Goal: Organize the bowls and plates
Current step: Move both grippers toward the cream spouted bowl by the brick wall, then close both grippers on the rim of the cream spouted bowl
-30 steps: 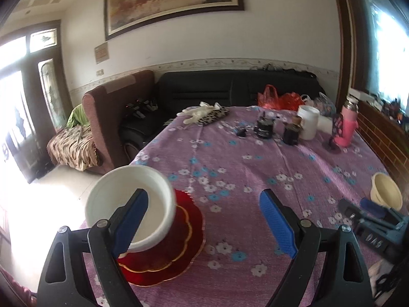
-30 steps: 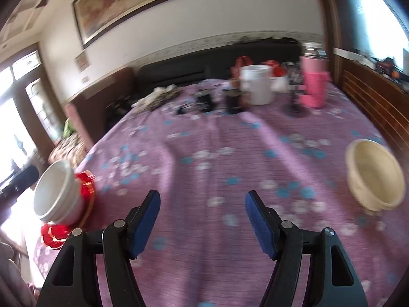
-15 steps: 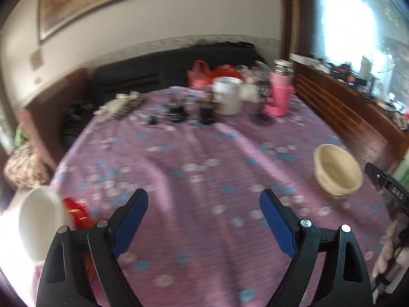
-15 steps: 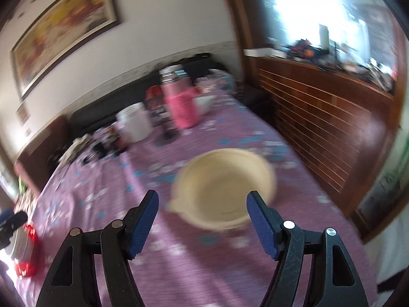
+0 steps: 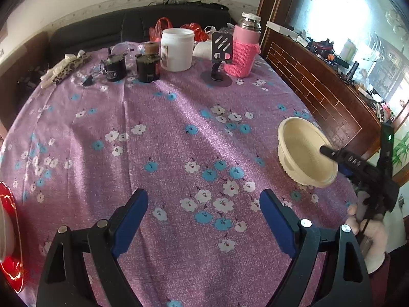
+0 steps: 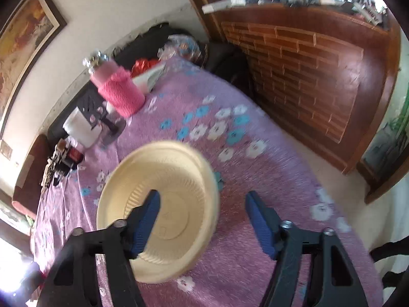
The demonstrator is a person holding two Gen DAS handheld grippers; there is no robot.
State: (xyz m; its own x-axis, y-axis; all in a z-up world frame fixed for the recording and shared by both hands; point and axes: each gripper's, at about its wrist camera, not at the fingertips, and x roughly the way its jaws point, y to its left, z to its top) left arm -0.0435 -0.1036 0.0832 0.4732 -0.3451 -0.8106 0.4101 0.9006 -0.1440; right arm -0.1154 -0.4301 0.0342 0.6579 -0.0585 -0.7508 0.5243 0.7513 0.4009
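A cream bowl [image 5: 304, 151] stands on the purple flowered tablecloth [image 5: 179, 133] near the table's right edge. It also shows in the right wrist view [image 6: 163, 179]. My right gripper [image 6: 203, 220] is open, with its left finger inside the bowl and its right finger outside the near rim. From the left wrist view a right fingertip [image 5: 326, 150] reaches into the bowl. My left gripper [image 5: 203, 220] is open and empty over the middle of the cloth. A red plate [image 5: 10, 232] with a white bowl [image 5: 3, 230] on it sits at the far left edge.
At the back stand a white jar [image 5: 177, 48], a pink-sleeved bottle [image 5: 242, 48], a black phone stand [image 5: 219, 58] and two dark cups [image 5: 147, 64]. A brick-patterned wooden counter [image 5: 319, 89] runs along the right. A dark sofa [image 5: 102, 30] sits behind the table.
My right gripper has closed in on the cream bowl and now straddles its rim. My left gripper has swung right, away from the white bowl and red plate.
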